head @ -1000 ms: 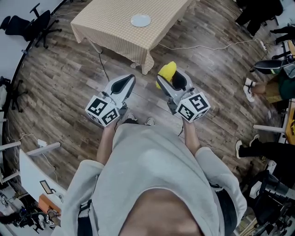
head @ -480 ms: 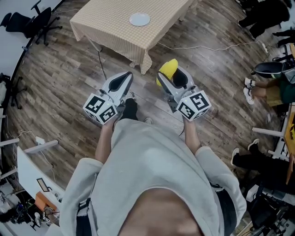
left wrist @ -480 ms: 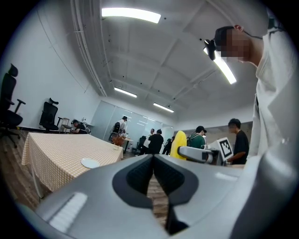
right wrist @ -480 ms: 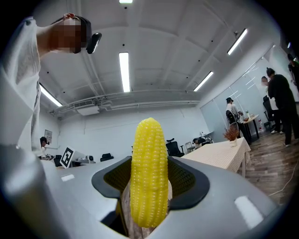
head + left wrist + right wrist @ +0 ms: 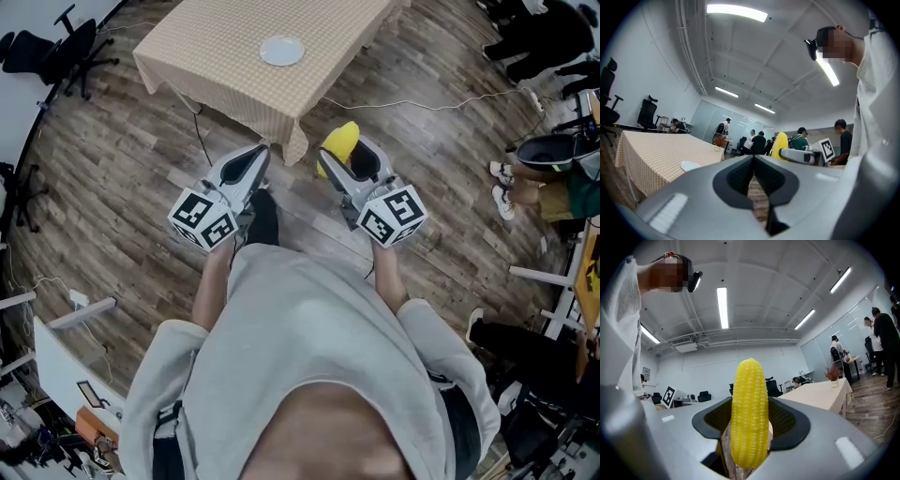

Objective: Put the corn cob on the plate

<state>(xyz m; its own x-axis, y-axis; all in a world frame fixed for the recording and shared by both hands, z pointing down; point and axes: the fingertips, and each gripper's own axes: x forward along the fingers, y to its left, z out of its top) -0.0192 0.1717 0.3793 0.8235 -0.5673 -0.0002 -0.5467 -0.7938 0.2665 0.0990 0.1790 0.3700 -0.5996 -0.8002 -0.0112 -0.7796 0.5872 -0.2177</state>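
Right gripper view: right tool (image 5: 751, 422) is clamped on the yellow corn cob (image 5: 750, 411), which stands upright between its jaws. Left tool (image 5: 753, 161) has its jaws together, nothing in them. Pickup looks done; carry and placement remain, since the small white round plate (image 5: 282, 51) sits on the beige checked-cloth bench (image 5: 216, 80), well apart from the cob.

corn cob (image 5: 750, 413) 1 | plate (image 5: 281, 51) 1 | table (image 5: 220, 66) 1 | grippers 2: left gripper (image 5: 255, 155), right gripper (image 5: 345, 156)

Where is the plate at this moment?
In the head view the plate lies on the checkered table at the top, beyond the corn cob held by the right gripper.
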